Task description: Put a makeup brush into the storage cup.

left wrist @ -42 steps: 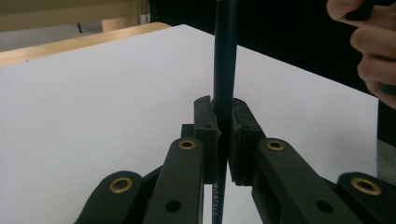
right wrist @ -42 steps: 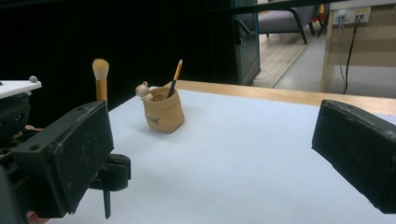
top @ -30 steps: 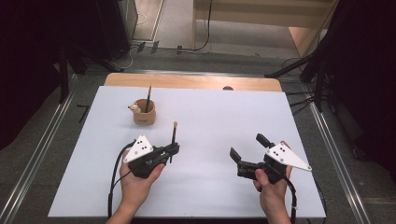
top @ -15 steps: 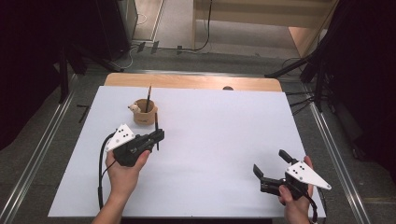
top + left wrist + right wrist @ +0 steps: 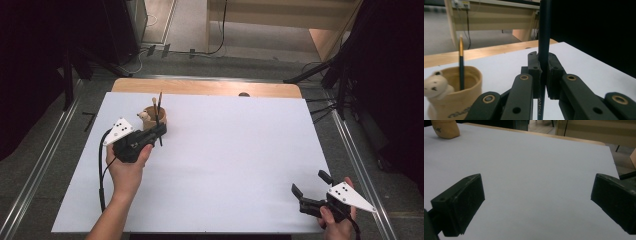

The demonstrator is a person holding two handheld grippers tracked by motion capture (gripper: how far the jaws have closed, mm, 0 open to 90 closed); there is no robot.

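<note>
High view puts the white surface (image 5: 240, 165) in front of you, wide and pale, with a strip of wooden edge along its far side. Near its far left corner stands the tan cup (image 5: 155, 120), a small pale bear figure at its rim and one dark pencil with a gold band (image 5: 461, 62) standing in it, close to upright. Your left tongs (image 5: 159, 131) sit just beside the cup on its near side, and they are clamped shut on a second pencil (image 5: 157, 127). That held pencil runs close to vertical: its long axis stands up from the surface, one end rising above the tongs beside the cup, the other reaching down below the pads. Left gripper view shows it as a slim, very dark blue-black shaft (image 5: 544, 45) pinched between the two pads, with small pale lettering on the stretch under the grip. Your right tongs (image 5: 312, 187) are well apart from all this, near the near right corner of the surface, jaws spread wide with nothing between them.
</note>
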